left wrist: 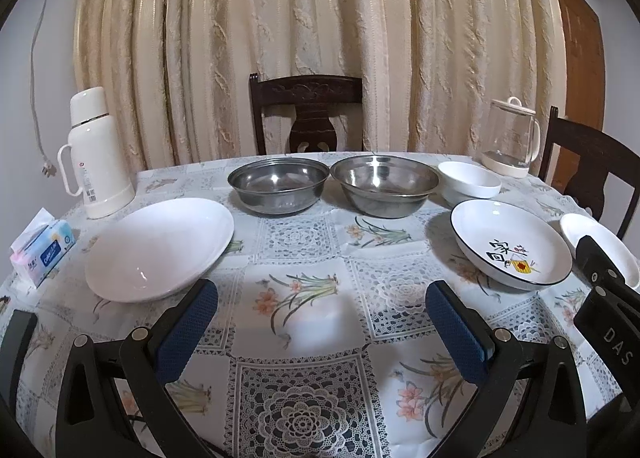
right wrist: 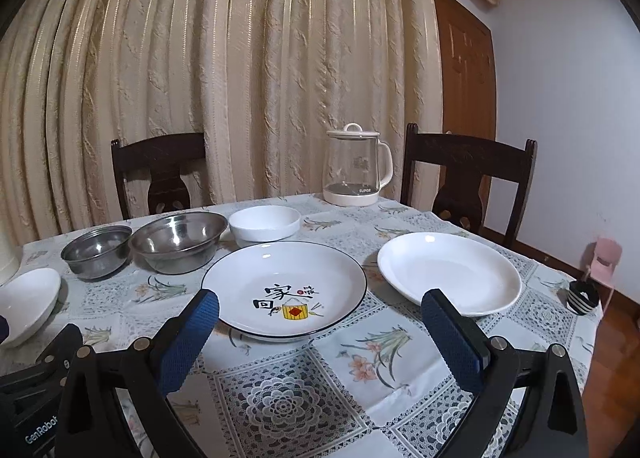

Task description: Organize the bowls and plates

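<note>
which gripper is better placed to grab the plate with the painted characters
Right. The right gripper is open with the painted plate directly ahead between its fingers. The left gripper faces bare tablecloth, with that plate off to its right.

I see two steel bowls point(left wrist: 278, 185) point(left wrist: 384, 183), dull-shiny and a little scuffed inside. The white plates point(left wrist: 160, 248) point(right wrist: 450, 272), the printed plate point(right wrist: 284, 290) and the small bowl point(right wrist: 265, 222) look like glossy glazed ceramic. The tablecloth point(left wrist: 312, 338) seems smooth, with printed lace and flowers. The curtain point(left wrist: 320, 37) is heavy textured cloth. My gripper pads point(left wrist: 188, 334) are blue with a rough knurled face, set in matt black plastic. The kettle point(right wrist: 356, 165) is clear glass; the chairs point(left wrist: 306, 113) are dark wood.
</note>
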The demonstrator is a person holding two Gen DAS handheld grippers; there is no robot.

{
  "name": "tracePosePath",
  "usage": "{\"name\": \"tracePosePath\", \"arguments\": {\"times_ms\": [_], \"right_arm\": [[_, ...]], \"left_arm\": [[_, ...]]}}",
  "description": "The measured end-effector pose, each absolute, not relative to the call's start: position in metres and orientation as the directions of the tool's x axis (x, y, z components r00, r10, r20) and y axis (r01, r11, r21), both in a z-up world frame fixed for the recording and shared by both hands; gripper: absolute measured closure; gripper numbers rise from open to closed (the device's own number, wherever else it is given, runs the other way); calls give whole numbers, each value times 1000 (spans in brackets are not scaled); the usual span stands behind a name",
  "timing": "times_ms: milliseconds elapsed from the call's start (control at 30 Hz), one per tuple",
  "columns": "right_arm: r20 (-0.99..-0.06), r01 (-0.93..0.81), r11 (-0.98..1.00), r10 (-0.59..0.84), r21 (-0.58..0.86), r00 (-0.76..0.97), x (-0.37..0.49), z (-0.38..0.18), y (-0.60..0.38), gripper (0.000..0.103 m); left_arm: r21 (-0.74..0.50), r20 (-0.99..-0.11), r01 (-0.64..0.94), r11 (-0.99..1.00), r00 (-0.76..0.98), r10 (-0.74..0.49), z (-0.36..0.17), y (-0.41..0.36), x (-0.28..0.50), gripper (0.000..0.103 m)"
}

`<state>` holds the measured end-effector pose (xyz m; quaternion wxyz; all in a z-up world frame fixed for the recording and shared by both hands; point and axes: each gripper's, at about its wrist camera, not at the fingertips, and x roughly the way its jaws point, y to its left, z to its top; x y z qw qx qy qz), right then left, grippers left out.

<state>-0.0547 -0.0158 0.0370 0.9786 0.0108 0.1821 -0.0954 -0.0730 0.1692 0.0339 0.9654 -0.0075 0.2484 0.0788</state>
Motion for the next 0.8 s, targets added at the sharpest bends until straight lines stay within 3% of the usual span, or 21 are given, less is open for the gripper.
{"name": "tracePosePath", "arguments": {"times_ms": [167,800], "right_arm": [[-413,175,985,-157,5,897,-45,33,-20,0],[-396,135,991,-121,7,910,-48,34,-16,0]], "left_arm": [[27,-495,-135,990,859,131,33,168,-71,0],[-28,-536,-142,990,838,104,28,176,-64,0]]}}
